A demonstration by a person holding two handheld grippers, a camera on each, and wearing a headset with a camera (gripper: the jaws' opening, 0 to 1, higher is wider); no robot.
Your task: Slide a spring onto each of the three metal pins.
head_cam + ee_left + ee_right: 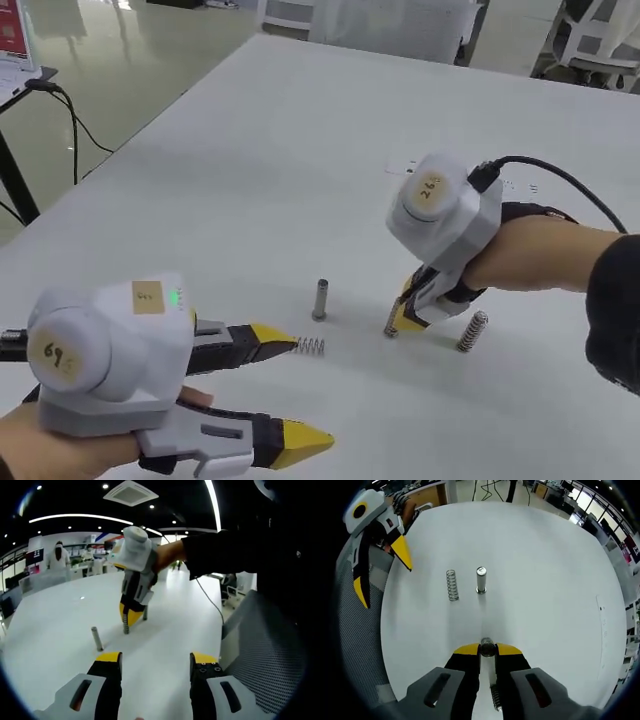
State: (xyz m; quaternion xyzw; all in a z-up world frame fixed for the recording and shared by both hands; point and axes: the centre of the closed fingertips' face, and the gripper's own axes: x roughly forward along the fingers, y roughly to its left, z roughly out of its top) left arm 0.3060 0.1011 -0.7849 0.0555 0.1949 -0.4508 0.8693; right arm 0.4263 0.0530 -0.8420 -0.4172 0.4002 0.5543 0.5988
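My right gripper point(402, 320) points down at the white table point(300, 150), shut on the top of a metal pin point(487, 647) whose foot point(390, 328) touches the table. A second pin point(320, 298) stands upright and bare left of it. One spring point(311, 346) lies flat just ahead of my left gripper's upper yellow tip. Another spring point(472, 331) stands tilted to the right of the right gripper. My left gripper point(305, 390) is open, empty, and low at the front left. It faces the right gripper point(127, 620) and the free pin point(96, 638).
A black cable point(560, 180) runs from the right gripper over the table. The table's left edge point(100, 165) drops to the floor, where a dark stand and cord point(60, 110) sit. Chairs point(590, 40) stand beyond the far edge.
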